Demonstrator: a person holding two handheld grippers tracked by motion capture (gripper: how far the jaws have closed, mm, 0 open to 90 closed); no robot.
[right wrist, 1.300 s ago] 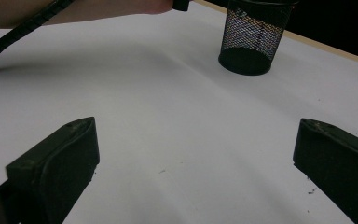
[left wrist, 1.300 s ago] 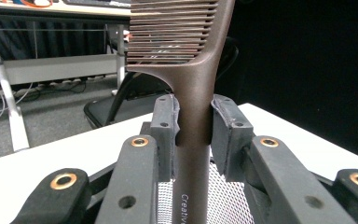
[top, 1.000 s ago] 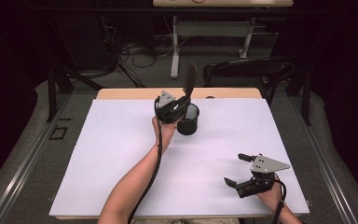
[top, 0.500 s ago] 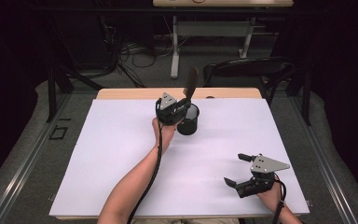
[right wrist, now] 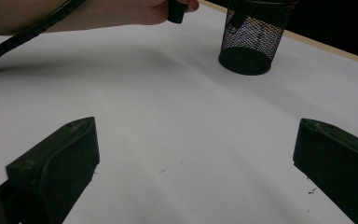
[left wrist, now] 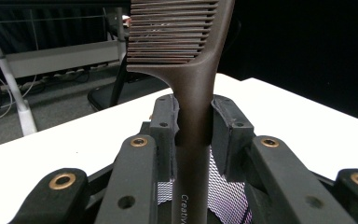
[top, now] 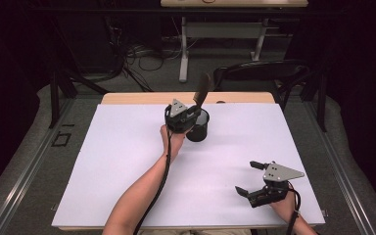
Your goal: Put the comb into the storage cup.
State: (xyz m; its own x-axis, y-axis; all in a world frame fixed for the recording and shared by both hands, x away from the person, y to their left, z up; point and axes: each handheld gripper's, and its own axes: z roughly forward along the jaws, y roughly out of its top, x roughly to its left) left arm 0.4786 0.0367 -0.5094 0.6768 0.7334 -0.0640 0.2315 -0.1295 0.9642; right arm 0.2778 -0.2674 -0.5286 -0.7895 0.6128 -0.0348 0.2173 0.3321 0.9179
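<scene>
Dark room; a white table point(top: 127, 161) with a wooden strip along its far edge, grey floor around it, cables and a pale desk frame beyond. Landmark for all positions: the black mesh cup point(top: 198, 126), standing upright on the far middle part of the table.

Left of the cup: bare white surface. The person's left forearm point(top: 142, 196) comes up from the near edge towards the cup, a black cable trailing along it.

At the cup: the left gripper point(top: 183, 120) sits just beside its near-left rim, touching or nearly so (the high view is too coarse to settle which). The left gripper view settles the grip: both pads point(left wrist: 165, 126) are clamped on the handle of a dark brown comb point(left wrist: 193, 107), one pad on each side. The comb stands roughly upright, teeth end up and leaning slightly right in the high view, toothed part clear above the cup's rim. Its handle runs down between the jaws, with the cup's mesh visible behind and below it. Whether the lower end touches the cup's floor cannot be read. The right gripper view shows a dark tip inside the mesh, probably the handle's end.

Right of the cup, well apart and near the table's front edge: the right gripper point(top: 249, 178), held in the person's right hand, low over the surface. Its jaws are spread wide with only bare table between them, pointing back across the table towards the cup's side.
</scene>
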